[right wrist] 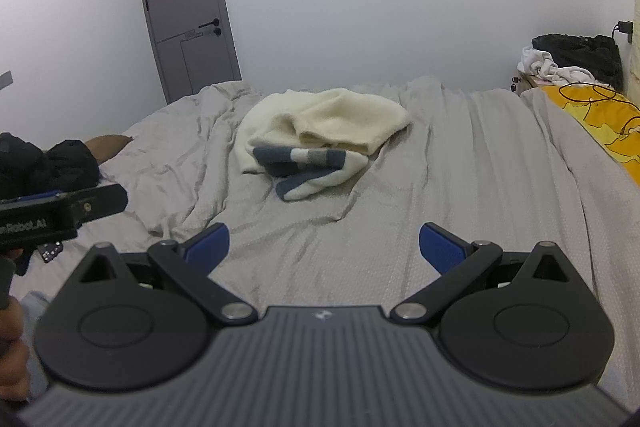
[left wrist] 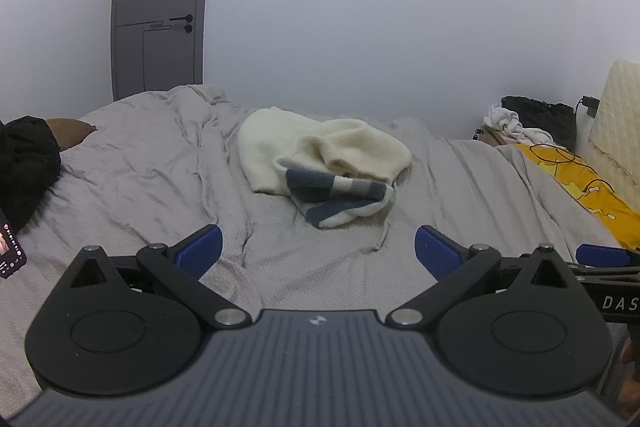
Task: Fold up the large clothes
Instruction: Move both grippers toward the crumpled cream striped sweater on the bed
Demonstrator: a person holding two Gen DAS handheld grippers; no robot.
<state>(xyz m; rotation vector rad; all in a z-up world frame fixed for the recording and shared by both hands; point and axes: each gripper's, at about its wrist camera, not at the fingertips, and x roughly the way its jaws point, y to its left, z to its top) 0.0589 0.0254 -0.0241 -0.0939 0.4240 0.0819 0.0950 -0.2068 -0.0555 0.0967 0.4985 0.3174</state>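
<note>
Two hand-held grippers hover side by side above a grey bed (right wrist: 460,187), the left gripper (left wrist: 318,251) and right gripper (right wrist: 324,247) both spread wide and empty. Farther off, mid-bed, a cream sweater (right wrist: 320,131) with blue stripes lies crumpled. Beyond, a grey door (right wrist: 184,7) stands shut at far left.

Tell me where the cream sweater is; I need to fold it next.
The cream sweater lies bunched mid-bed on the grey bedsheet, ahead of both open grippers, centred in both wrist views, with the grey door behind to its left.
</note>
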